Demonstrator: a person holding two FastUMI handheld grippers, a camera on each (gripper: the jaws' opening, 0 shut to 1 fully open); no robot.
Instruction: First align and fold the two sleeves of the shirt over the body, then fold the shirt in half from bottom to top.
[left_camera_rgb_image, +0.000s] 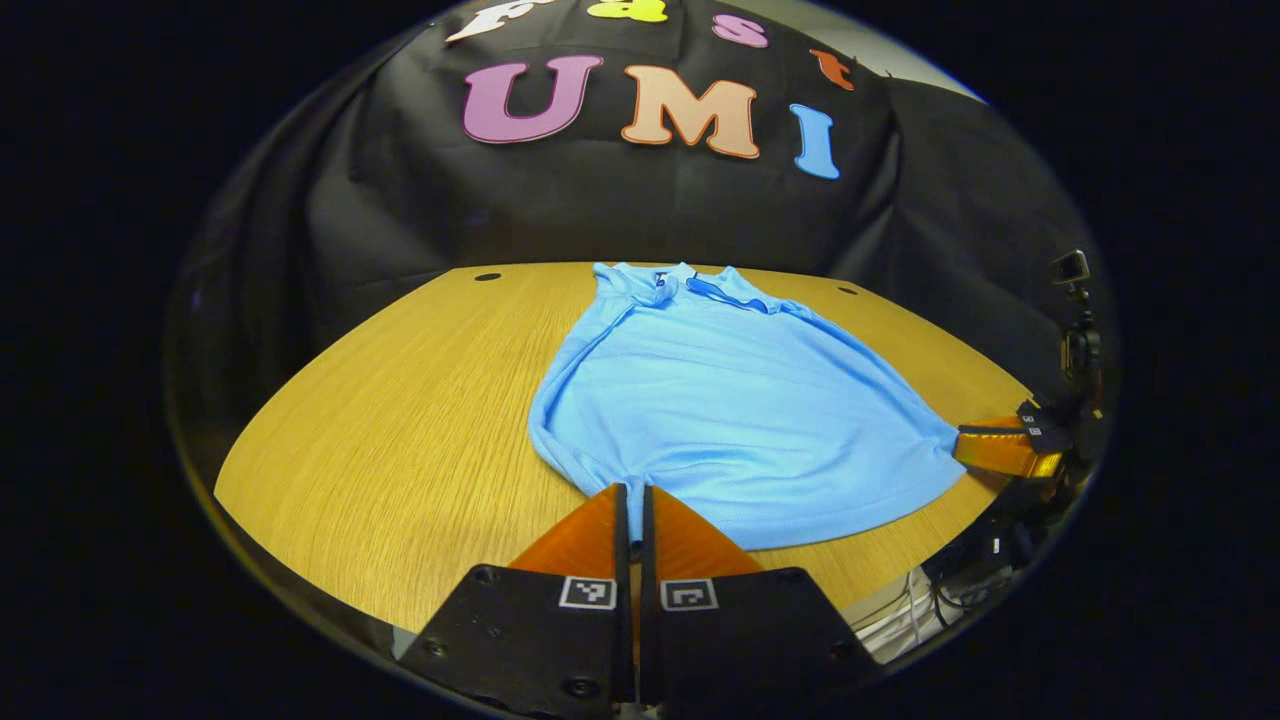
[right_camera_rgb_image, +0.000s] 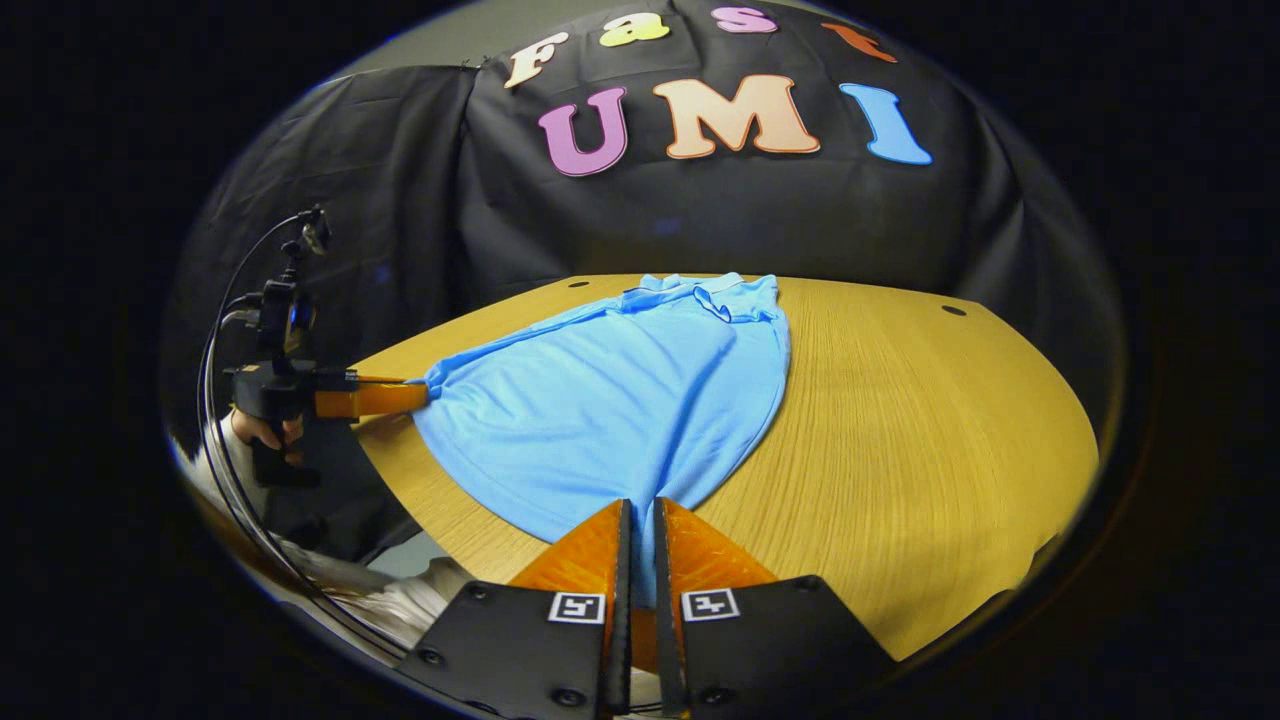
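Left gripper (left_camera_rgb_image: 634, 490) fingers clamping shirt (left_camera_rgb_image: 740, 410) hem corner, right gripper (right_camera_rgb_image: 640, 505) fingers clamping opposite corner, on table (left_camera_rgb_image: 400, 420)

Count: one light blue shirt (left_camera_rgb_image: 740, 420), spread flat. One wooden tabletop (left_camera_rgb_image: 400, 430). Two tools: left tool (left_camera_rgb_image: 636, 492), right tool (right_camera_rgb_image: 640, 505). One hand (right_camera_rgb_image: 262, 430) on a tool's grip.

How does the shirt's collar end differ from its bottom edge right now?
The bottom edge is pinched by the left claw and right claw; the collar lies free. The bottom edge is stretched wide; the collar end is bunched narrow. Both are the same light blue.
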